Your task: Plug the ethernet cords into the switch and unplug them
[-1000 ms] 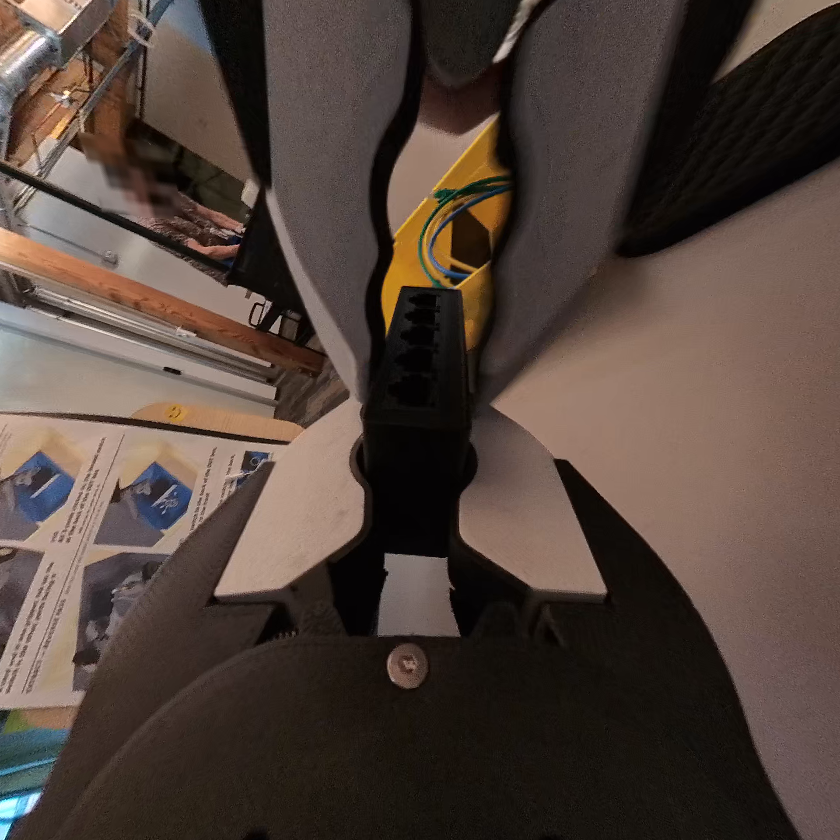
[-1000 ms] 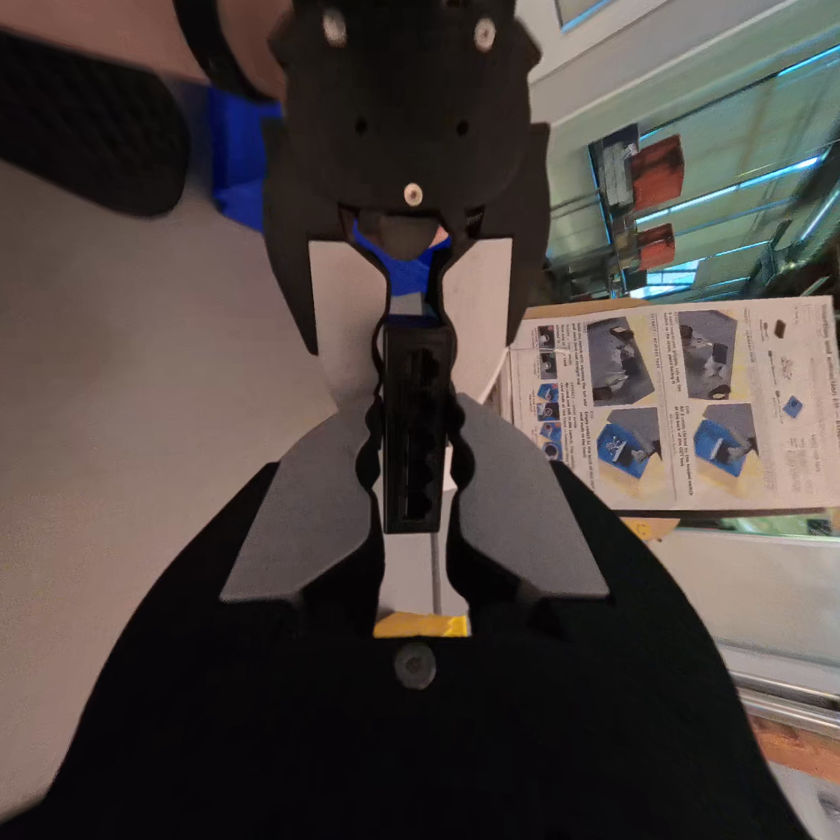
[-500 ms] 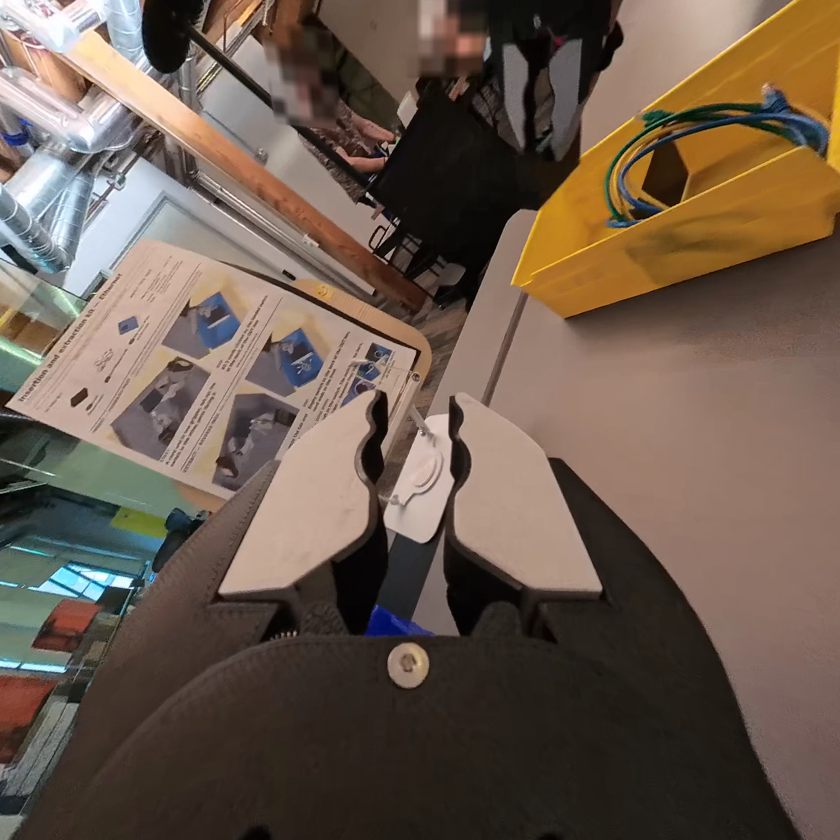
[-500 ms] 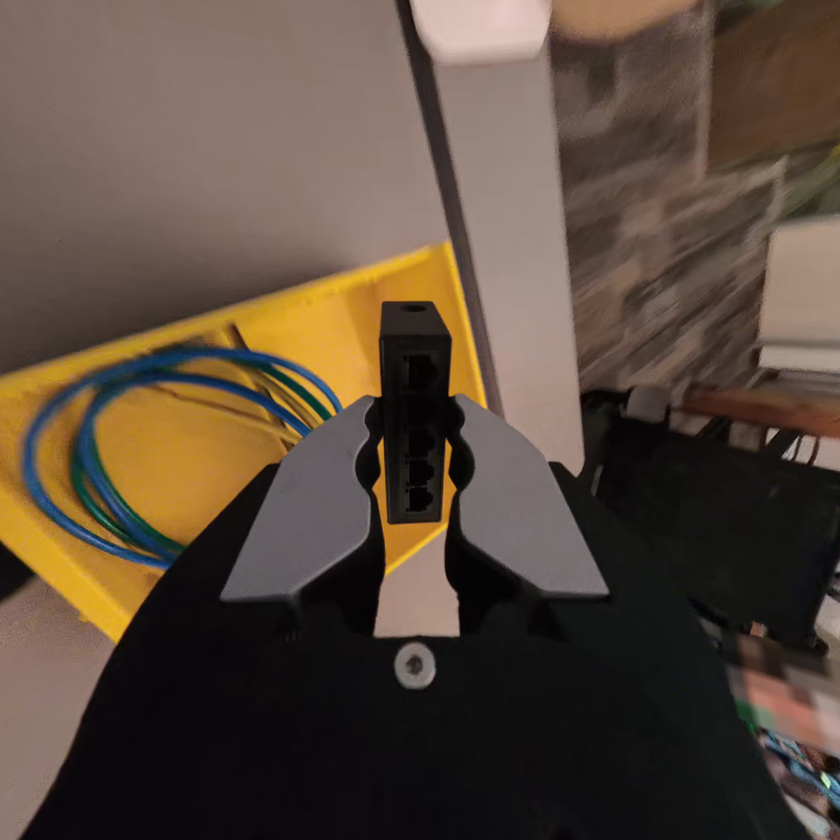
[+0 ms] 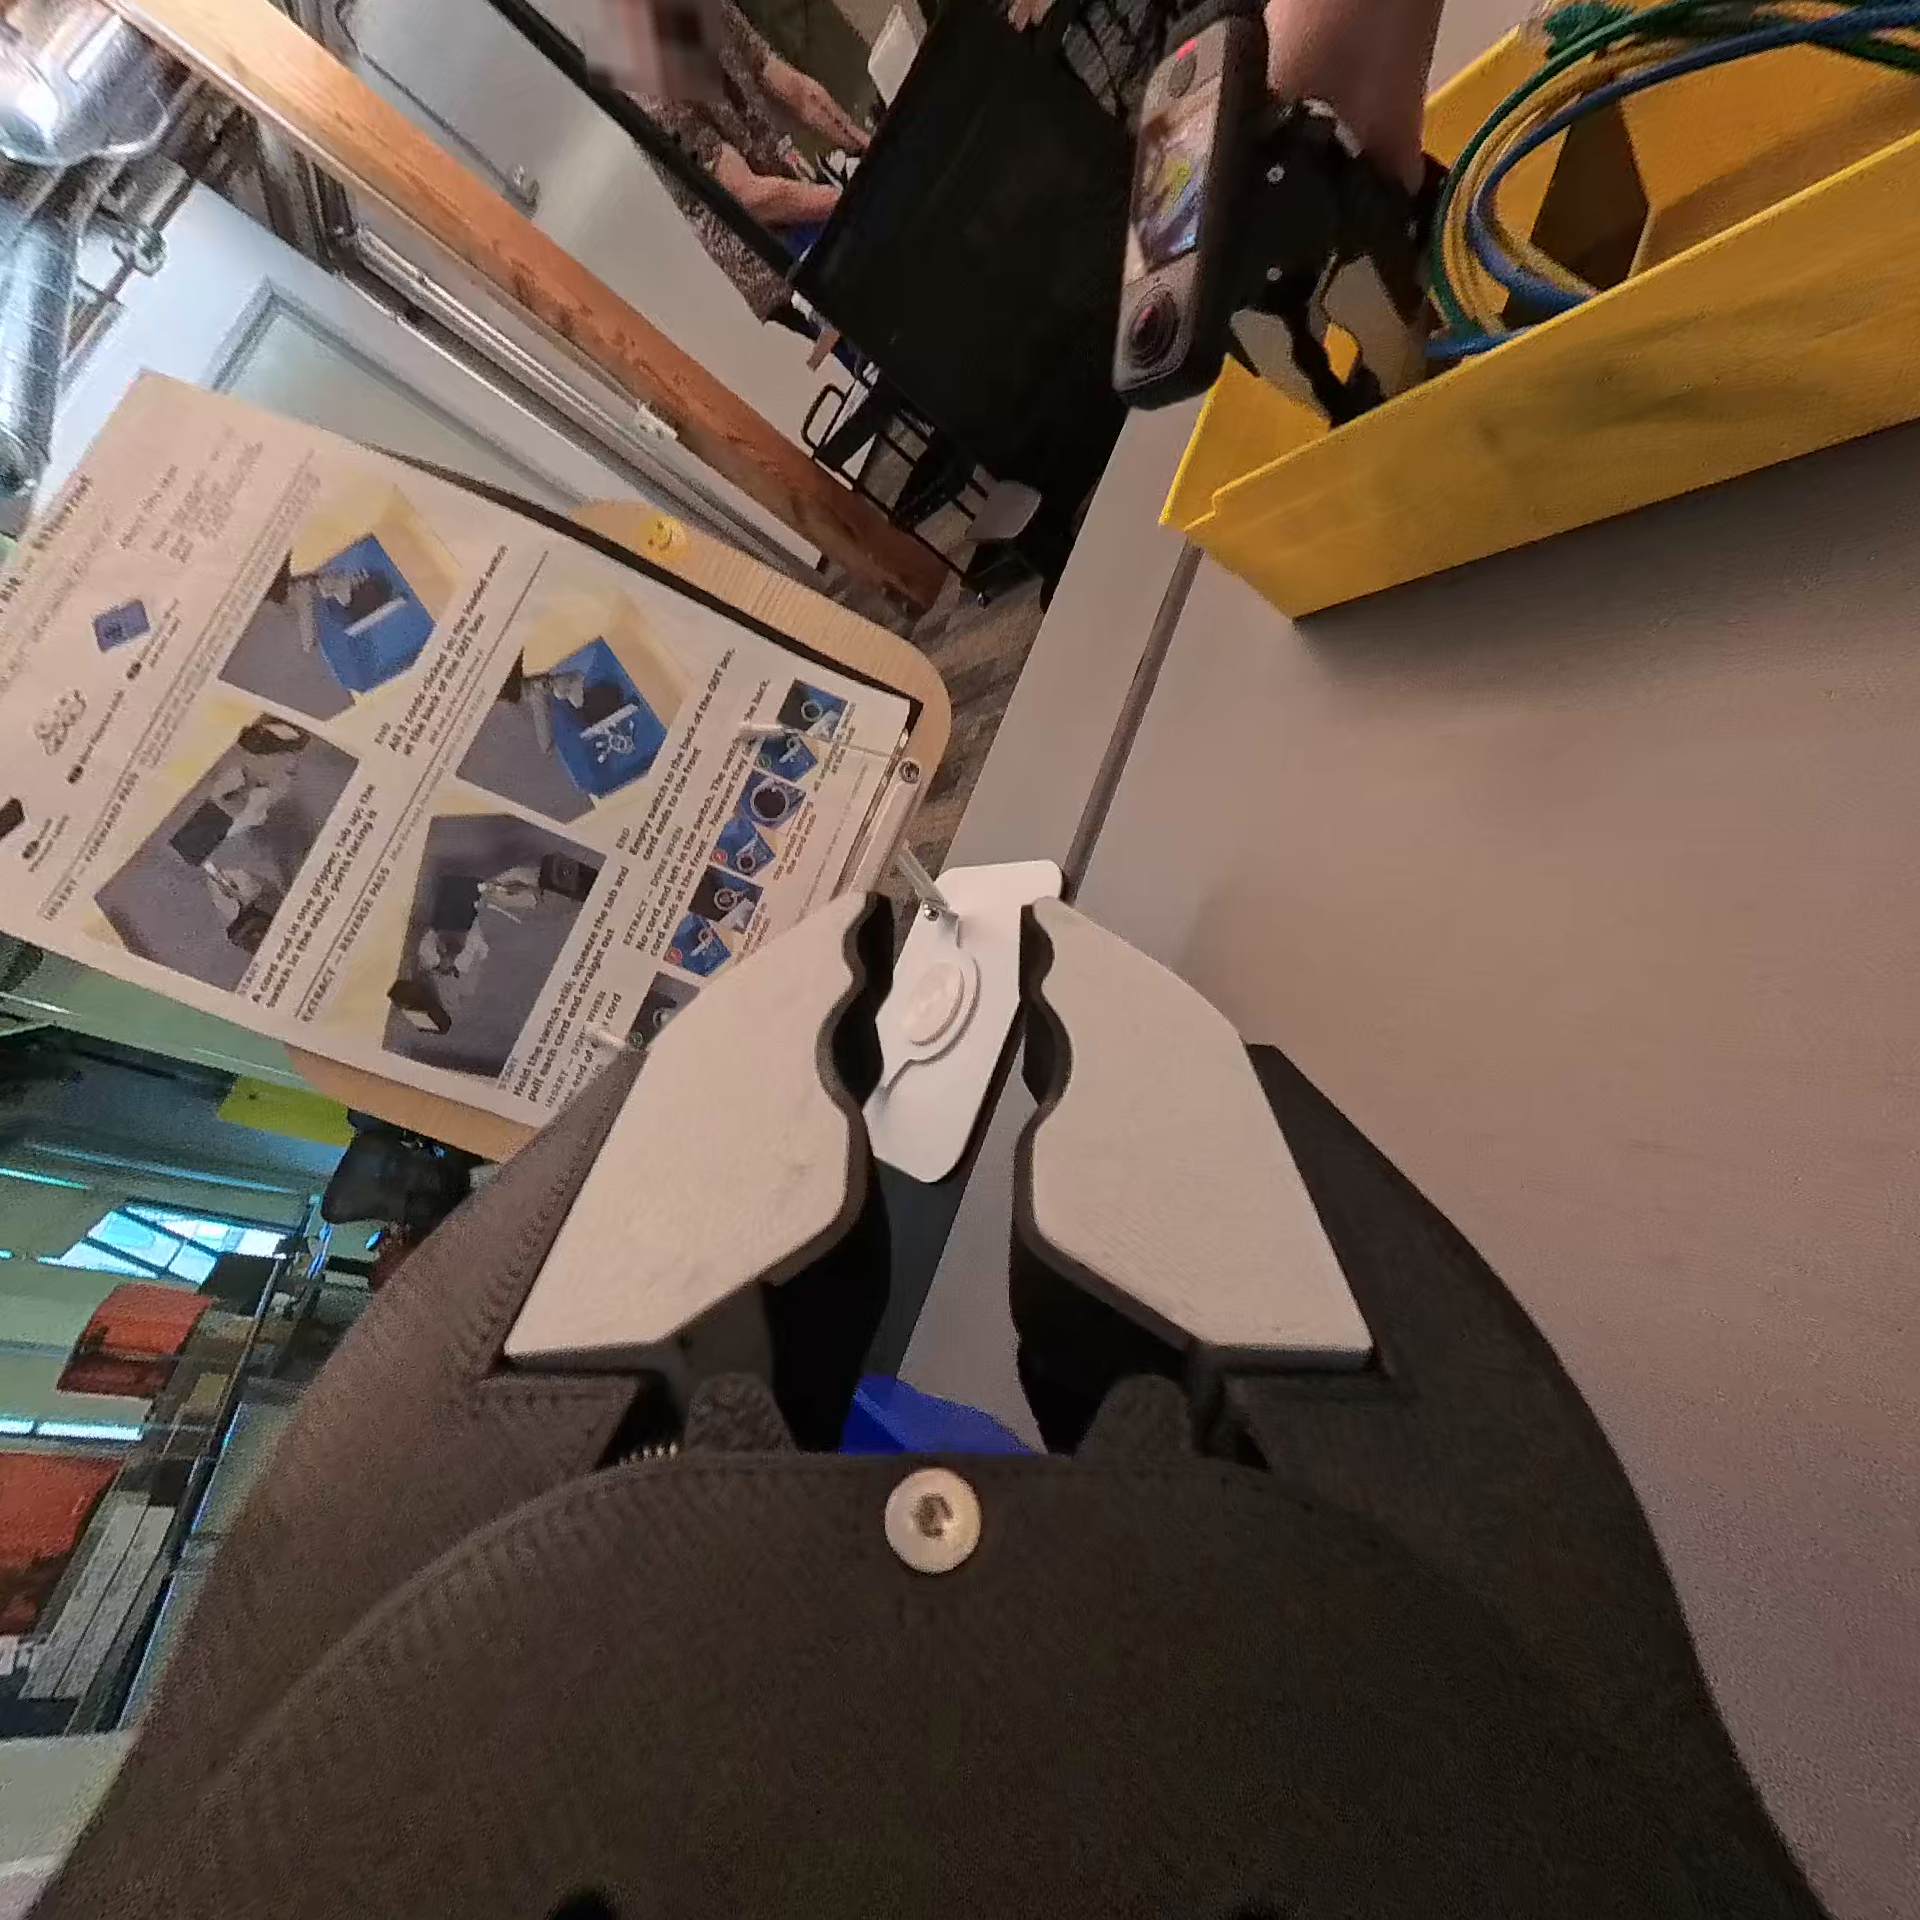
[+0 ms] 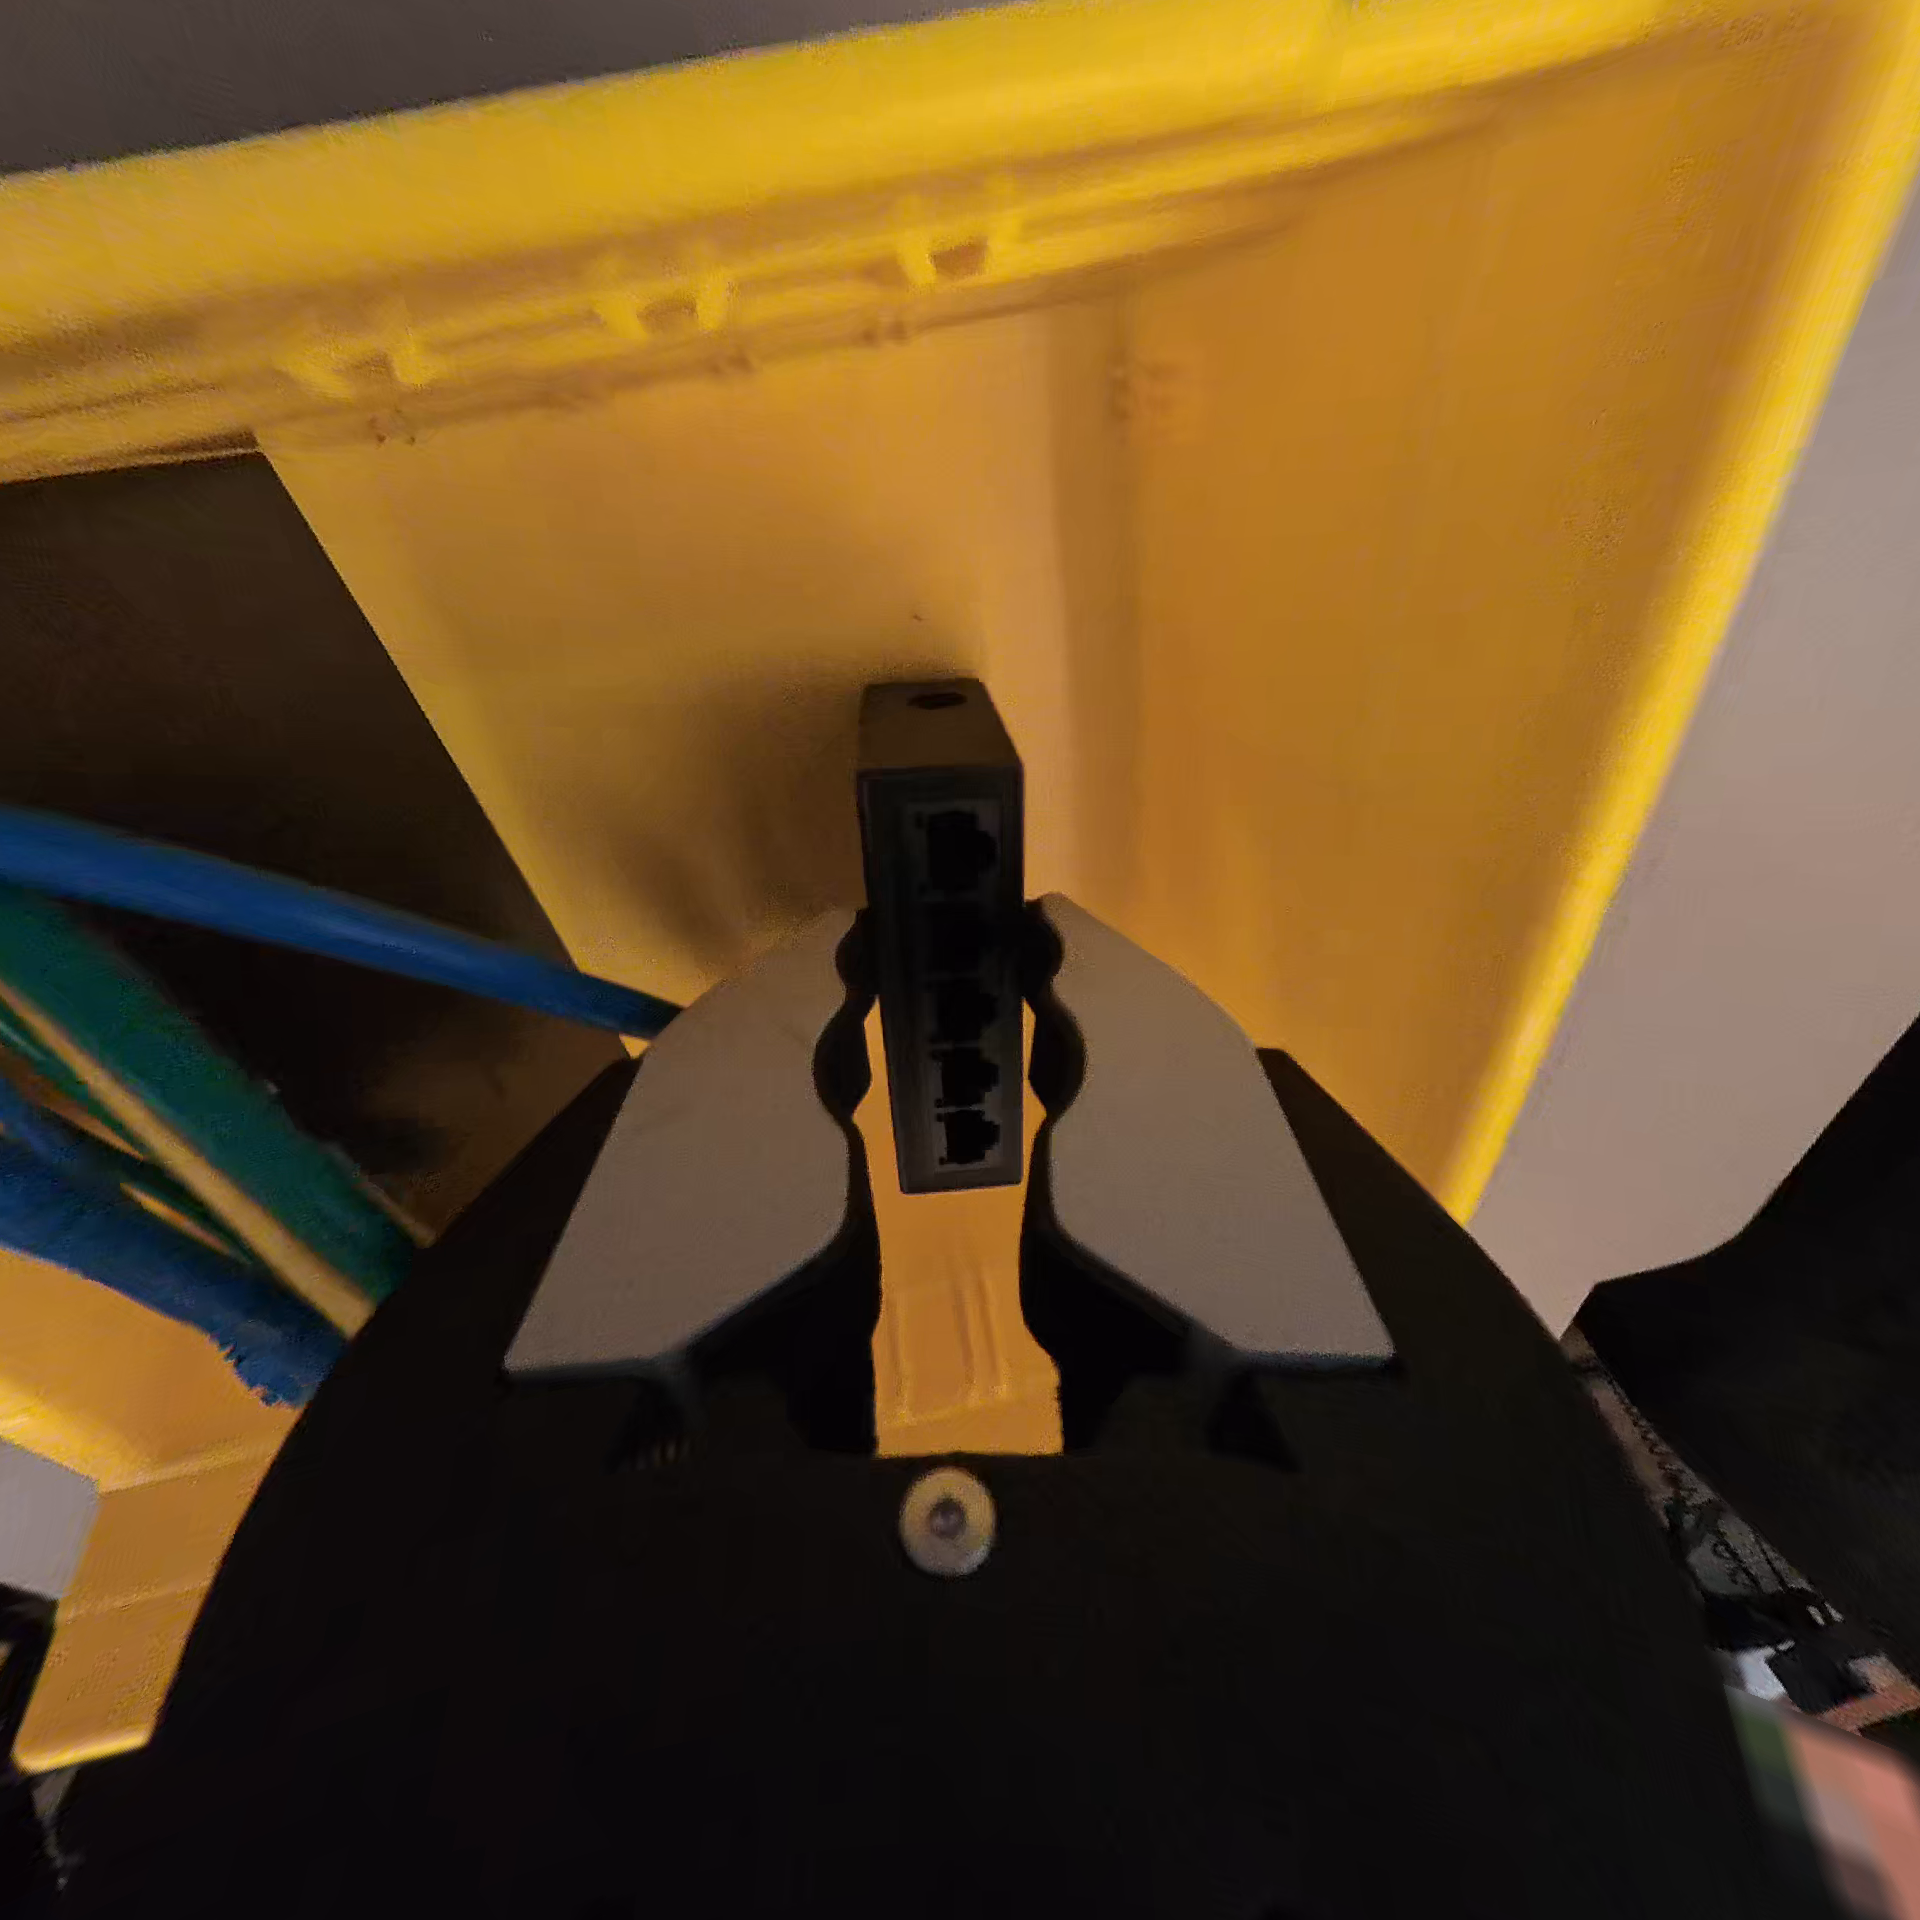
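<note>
The black ethernet switch (image 6: 940, 769) has a row of several empty ports facing the camera. My right gripper (image 6: 945, 920) is shut on its sides and holds it down inside the yellow bin (image 6: 1299, 623), close to the bin floor. A blue cord (image 6: 312, 925) and a green cord (image 6: 187, 1081) lie coiled in the bin to its left. In the left wrist view the bin (image 5: 1558, 416) stands at the far right with the cords (image 5: 1496, 156) and the right gripper (image 5: 1320, 343) reaching in. My left gripper (image 5: 956, 914) is open and empty, well away from the bin.
The grey table (image 5: 1507, 935) runs along the right. A picture sheet on a wooden board (image 5: 416, 779) stands at its left edge, held by a white bracket (image 5: 935, 1029). A blue thing (image 5: 914, 1413) shows below my left fingers. A black screen (image 5: 966, 239) and seated people are beyond. The gap from one gripper's tips to the other's is roughly 45 cm.
One second ago both grippers held the switch. My left gripper let go and drew back. My right gripper carried the switch over and down into the yellow bin.
</note>
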A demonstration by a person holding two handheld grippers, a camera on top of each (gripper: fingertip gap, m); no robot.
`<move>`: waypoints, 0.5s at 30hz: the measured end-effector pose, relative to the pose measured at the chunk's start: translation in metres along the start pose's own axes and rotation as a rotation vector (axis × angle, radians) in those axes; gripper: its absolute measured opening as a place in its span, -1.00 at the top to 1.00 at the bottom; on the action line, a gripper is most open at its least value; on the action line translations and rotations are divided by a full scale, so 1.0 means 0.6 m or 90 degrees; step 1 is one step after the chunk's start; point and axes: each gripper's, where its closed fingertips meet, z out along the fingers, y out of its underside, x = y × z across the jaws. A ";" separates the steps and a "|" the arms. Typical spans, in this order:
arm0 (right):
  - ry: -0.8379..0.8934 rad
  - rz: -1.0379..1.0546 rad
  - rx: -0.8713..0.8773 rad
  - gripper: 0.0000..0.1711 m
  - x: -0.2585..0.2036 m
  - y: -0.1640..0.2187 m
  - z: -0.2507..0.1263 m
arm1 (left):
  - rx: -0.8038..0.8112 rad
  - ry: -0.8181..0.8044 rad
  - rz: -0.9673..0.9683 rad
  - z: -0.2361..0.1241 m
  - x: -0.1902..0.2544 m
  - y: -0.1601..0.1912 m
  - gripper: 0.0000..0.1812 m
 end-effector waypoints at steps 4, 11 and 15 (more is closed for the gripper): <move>0.004 0.028 0.008 0.65 0.006 0.004 0.002 | -0.023 -0.011 -0.019 0.008 -0.008 0.017 0.73; 0.241 0.125 0.175 0.65 0.052 0.013 -0.132 | -0.104 -0.034 -0.065 -0.008 -0.034 0.050 0.68; 0.381 0.417 0.405 0.50 0.019 0.089 -0.247 | -0.202 -0.077 -0.274 -0.070 -0.099 0.119 0.47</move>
